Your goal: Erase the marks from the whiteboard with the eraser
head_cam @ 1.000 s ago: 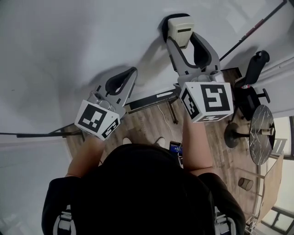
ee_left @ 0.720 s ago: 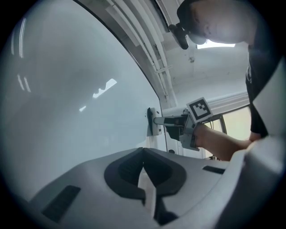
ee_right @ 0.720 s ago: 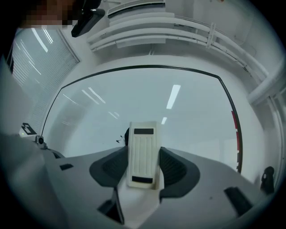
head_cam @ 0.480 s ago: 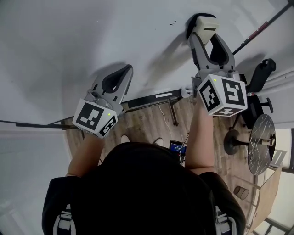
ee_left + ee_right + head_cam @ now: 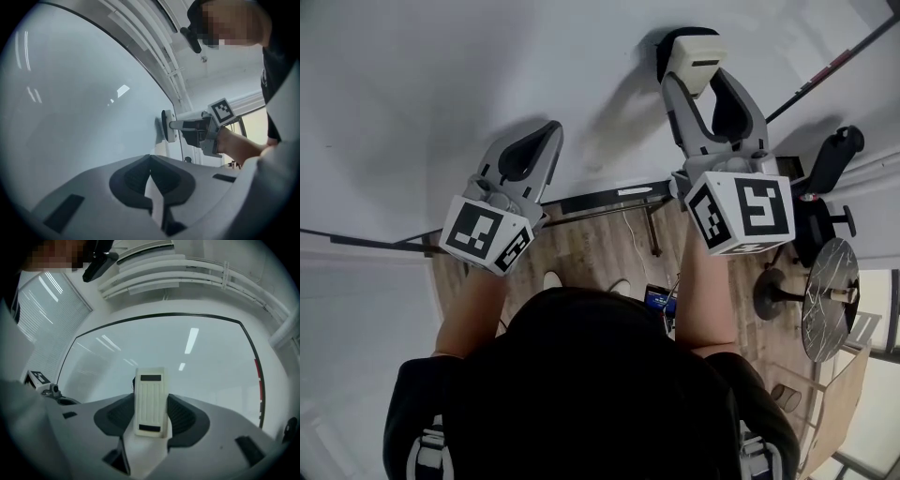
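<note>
The eraser [image 5: 692, 56] lies flat against the whiteboard [image 5: 431, 84], pinched between the jaws of the right gripper [image 5: 697, 82]; no marks show near it. Wiping well likely calls for even pressure and overlapping strokes. The left gripper [image 5: 546, 136] hovers close to the board, jaws together on nothing.

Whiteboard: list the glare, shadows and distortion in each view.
Head view: the eraser throws a dark shadow leftward on the whiteboard. Right gripper view: ceiling-light streaks glare on the board; fisheye bows its black edge. Left gripper view: small bright reflections, dark corners.
</note>
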Demonstrator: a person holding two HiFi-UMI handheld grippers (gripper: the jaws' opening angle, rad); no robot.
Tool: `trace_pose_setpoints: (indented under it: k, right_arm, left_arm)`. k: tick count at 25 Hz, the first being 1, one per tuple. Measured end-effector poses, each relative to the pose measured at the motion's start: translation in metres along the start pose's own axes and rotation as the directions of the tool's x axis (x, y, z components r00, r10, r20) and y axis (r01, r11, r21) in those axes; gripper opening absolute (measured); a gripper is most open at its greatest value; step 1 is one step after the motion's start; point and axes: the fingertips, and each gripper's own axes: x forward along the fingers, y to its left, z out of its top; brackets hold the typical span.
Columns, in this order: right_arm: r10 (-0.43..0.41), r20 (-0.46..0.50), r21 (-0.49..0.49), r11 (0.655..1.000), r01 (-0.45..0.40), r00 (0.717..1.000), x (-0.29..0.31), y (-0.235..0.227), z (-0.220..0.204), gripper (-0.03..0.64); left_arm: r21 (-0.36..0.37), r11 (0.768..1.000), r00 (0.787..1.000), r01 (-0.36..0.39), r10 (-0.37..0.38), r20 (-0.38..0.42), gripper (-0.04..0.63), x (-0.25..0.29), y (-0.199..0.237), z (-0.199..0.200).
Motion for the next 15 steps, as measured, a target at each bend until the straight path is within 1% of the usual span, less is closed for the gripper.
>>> trace_pose_setpoints:
  k: [3,6,9,15]
  right_arm:
    - [0.053,-0.003,-0.047,0.997,-0.053,0.999,0.011,0.03,0.002,0.221]
    - [0.07,-0.021,-0.114,0.991,-0.072,0.997,0.024,0.049,0.007,0.221]
    - [0.042,-0.018,-0.157,0.987,-0.045,0.999,0.032,0.048,0.006,0.221]
    - [0.005,-0.01,-0.166,0.986,-0.007,1.0,0.032,0.046,0.008,0.221]
  left_arm:
    - [0.004,1.0,1.0,-0.005,0.005,0.003,0.005,-0.003,0.002,0.003]
    - [0.002,1.0,1.0,-0.017,0.017,0.003,0.005,-0.006,0.005,0.007]
    - [-0.002,1.0,1.0,-0.029,0.029,-0.003,0.005,-0.008,0.007,0.004]
    - [0.0,0.999,0.999,-0.032,0.032,-0.008,0.005,-0.011,0.008,0.002]
